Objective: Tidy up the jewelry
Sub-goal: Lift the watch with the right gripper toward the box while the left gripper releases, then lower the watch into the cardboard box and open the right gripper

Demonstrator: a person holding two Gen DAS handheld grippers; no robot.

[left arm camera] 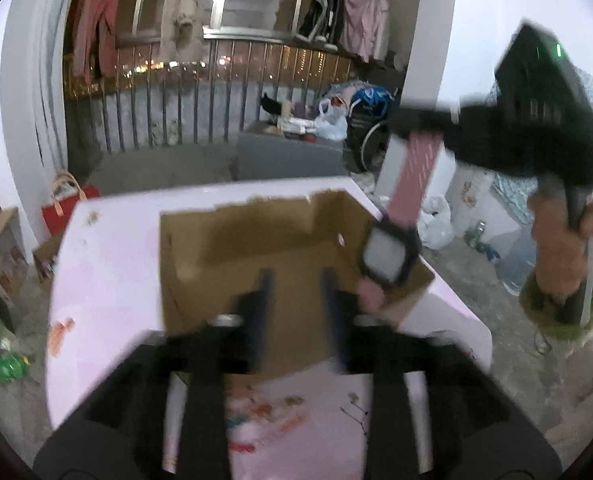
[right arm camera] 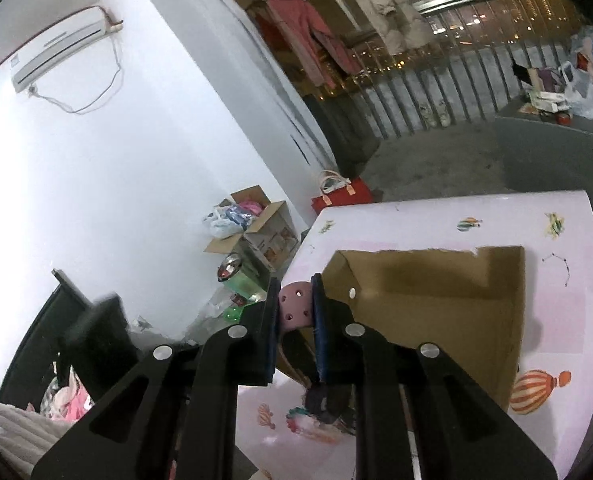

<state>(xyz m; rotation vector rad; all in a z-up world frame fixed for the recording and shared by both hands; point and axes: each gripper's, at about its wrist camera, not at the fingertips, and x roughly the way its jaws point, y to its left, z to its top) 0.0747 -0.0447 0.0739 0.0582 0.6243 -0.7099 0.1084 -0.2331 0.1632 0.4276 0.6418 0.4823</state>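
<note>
The right gripper (right arm camera: 294, 308) has its jaws pinched on the perforated end of a pink watch strap, so the watch (left arm camera: 388, 254) hangs below them by its band, its dark square case dangling face-out; held this way by the tip, the heavy case can likely be lowered first into a container. Seen from the left wrist, the watch hangs just ahead and to the right of the left gripper (left arm camera: 296, 312), whose jaws stand partly apart with nothing between them, poised low over the near edge of an open cardboard box (left arm camera: 224, 264), perhaps to steady it. The box lies directly ahead of both pairs of jaws, its torn rim upward and no contents visible inside, which suggests it is the destination. It rests on a pale pink table (right arm camera: 448, 216) printed with hot-air balloons. Beyond the table are a grey floor, a red bag (right arm camera: 342, 196), cartons, a railing with hanging clothes, and a wall air conditioner (right arm camera: 58, 52).
</note>
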